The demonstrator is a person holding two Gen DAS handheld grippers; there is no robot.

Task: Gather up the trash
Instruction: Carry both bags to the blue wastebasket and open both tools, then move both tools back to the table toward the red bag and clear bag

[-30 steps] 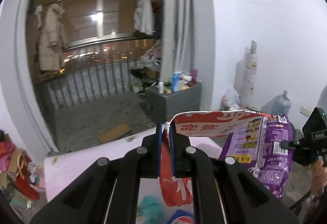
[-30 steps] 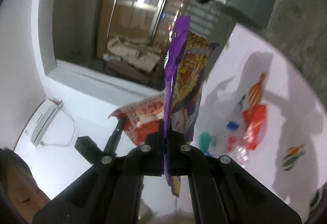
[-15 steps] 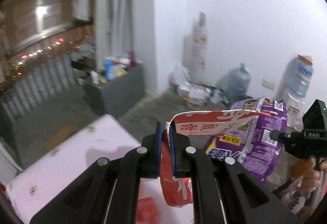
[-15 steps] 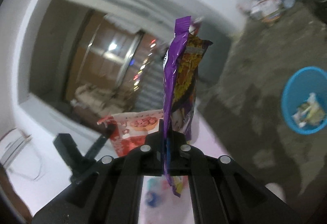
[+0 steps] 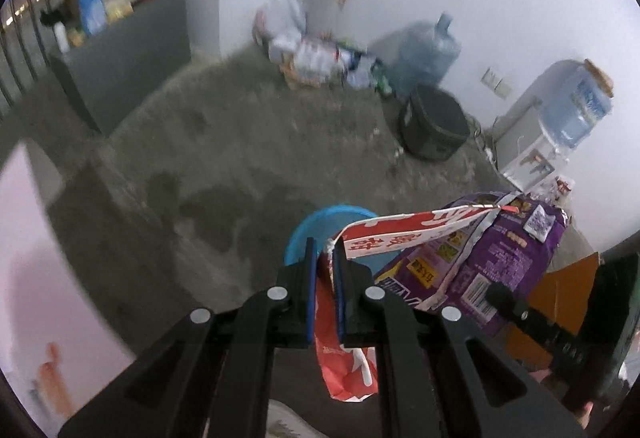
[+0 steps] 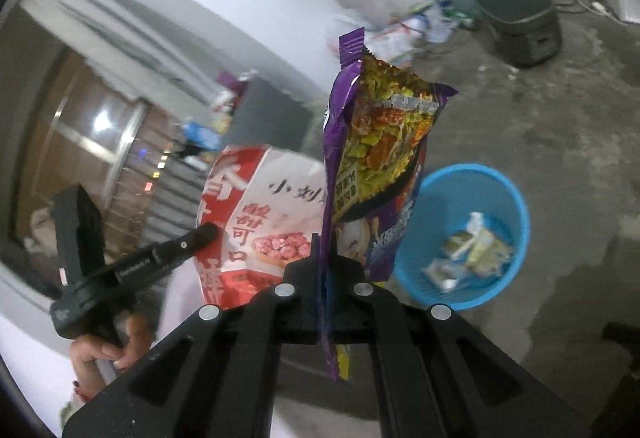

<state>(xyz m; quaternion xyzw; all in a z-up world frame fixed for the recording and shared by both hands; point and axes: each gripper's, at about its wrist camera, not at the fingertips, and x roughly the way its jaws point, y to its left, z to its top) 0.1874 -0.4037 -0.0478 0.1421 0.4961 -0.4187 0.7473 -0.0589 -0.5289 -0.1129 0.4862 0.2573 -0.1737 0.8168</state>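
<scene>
**Inspector:** Your left hand-held gripper (image 5: pixel 322 258) is clamped on the corner of the red and white snack bag (image 5: pixel 416 234). Your right hand-held gripper (image 6: pixel 325 250) is pinched edge-on on the purple noodle packet (image 6: pixel 380 142). Both pieces hang in the air side by side, above the floor.

**Operator:** How far along would you put the job?

**Inspector:** Partway, in my judgement. The blue bin (image 6: pixel 516 206) already holds a few wrappers (image 6: pixel 468 250), so some trash is in. The two held bags are not yet dropped. Whether more litter waits elsewhere I cannot tell from these views.

**Operator:** And the room to move?

**Inspector:** The concrete floor (image 5: pixel 240 142) around the bin is bare and open on the near sides. In the right wrist view the bin sits below and to the right of the purple packet, so you are near its rim but not plainly over its mouth. The pink bench (image 5: pixel 24 246) edge lies to your left, well apart from the bin. The dark pot (image 5: pixel 434 126), the water jugs (image 5: pixel 424 58) and the heap of bottles (image 5: pixel 316 58) line the far wall, clear of your path. Mind the two bags touching one another; release one at a time over the opening
</scene>
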